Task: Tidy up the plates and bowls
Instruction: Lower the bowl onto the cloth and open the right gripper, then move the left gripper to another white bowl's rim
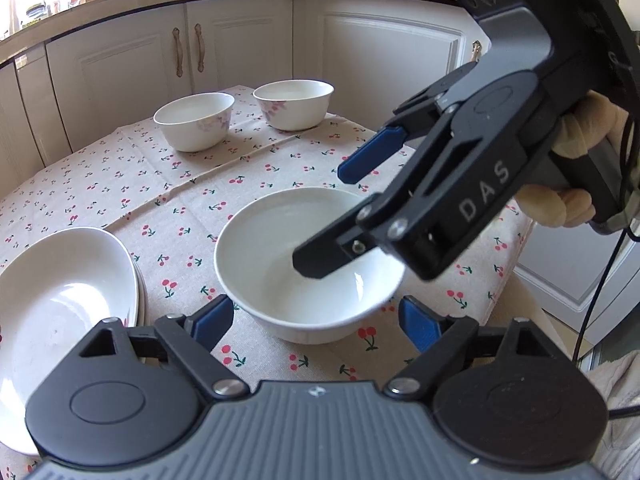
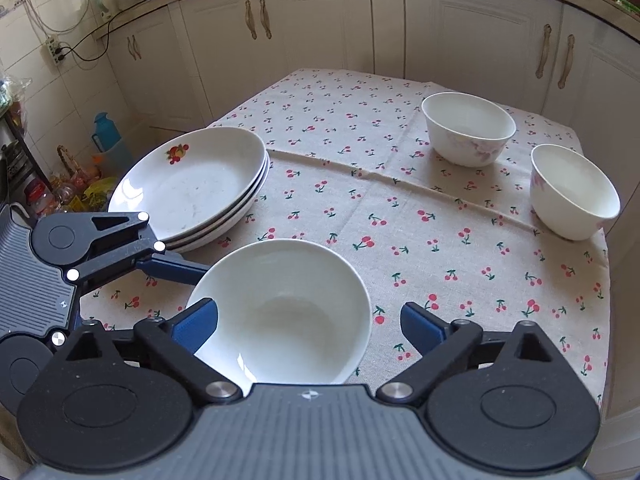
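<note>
A plain white bowl (image 1: pixel 308 268) (image 2: pixel 280 312) stands upright on the cherry-print tablecloth (image 2: pixel 360 200), near the front edge. My left gripper (image 1: pixel 316 322) is open, and its blue fingers (image 1: pixel 212 320) flank the bowl's near wall without a clear press. My right gripper (image 2: pixel 310 326) (image 1: pixel 344 208) is open wide over the bowl, one finger (image 2: pixel 196 324) inside the rim and the other out to the right. A stack of three white plates (image 1: pixel 60 300) (image 2: pixel 192 184) lies to the left. Two floral bowls (image 1: pixel 194 120) (image 1: pixel 294 104) (image 2: pixel 468 128) (image 2: pixel 572 192) stand apart at the far side.
White kitchen cabinets (image 2: pixel 320 20) ring the small table closely. In the right wrist view a blue flask (image 2: pixel 106 136) and bagged clutter sit on the floor to the left. A person's hand (image 1: pixel 576 200) holds the right gripper's handle. Bare cloth lies between the plates and the floral bowls.
</note>
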`<state>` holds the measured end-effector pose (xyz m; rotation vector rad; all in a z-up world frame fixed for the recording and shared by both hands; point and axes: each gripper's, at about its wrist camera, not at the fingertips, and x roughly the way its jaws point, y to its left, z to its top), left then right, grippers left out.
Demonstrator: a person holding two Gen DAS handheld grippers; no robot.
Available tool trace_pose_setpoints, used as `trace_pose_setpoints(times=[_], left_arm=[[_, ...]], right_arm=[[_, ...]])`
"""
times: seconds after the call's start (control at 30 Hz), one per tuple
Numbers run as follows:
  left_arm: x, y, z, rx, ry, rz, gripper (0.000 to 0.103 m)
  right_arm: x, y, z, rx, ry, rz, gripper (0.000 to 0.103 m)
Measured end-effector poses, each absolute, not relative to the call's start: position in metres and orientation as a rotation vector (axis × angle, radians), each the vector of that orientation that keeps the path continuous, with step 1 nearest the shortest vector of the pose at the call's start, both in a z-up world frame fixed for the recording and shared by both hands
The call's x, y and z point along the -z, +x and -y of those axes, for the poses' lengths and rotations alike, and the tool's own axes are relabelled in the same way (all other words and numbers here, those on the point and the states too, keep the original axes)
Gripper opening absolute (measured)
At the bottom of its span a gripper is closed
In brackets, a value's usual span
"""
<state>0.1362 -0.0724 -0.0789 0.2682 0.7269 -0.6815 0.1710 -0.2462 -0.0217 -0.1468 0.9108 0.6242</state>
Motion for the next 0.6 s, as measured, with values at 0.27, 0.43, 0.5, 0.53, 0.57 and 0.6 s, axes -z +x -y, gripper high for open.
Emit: trace_pose_setpoints(times=[0.27, 0.43, 0.5, 0.53, 0.57, 0.6], left_arm=[[0.071, 0.121, 0.065, 0.728, 0.312, -0.734, 0.090], [0.050, 0.115, 0.063, 0.731, 0.360, -0.686, 0.090], [0.040, 0.116, 0.063, 0.726, 0.368, -0.658, 0.090], [0.036, 0.118, 0.062, 0.727, 0.365, -0.652, 0.091], [0.032, 0.122, 0.063, 0.727, 0.359, -0.650, 0.092], [0.029, 0.127, 0.063, 0.726, 0.351, -0.651, 0.092]], right_arm=[[0.007, 0.160, 0.258, -0.576, -0.141, -0.852, 0.103], [-0.004, 0.153, 0.270, -0.517, -0.148, -0.787, 0.103], [-0.009, 0.150, 0.277, -0.491, -0.152, -0.747, 0.103], [-0.011, 0.148, 0.281, -0.474, -0.161, -0.723, 0.103], [-0.012, 0.146, 0.284, -0.456, -0.175, -0.695, 0.103], [-0.013, 0.145, 0.288, -0.437, -0.182, -0.658, 0.103]])
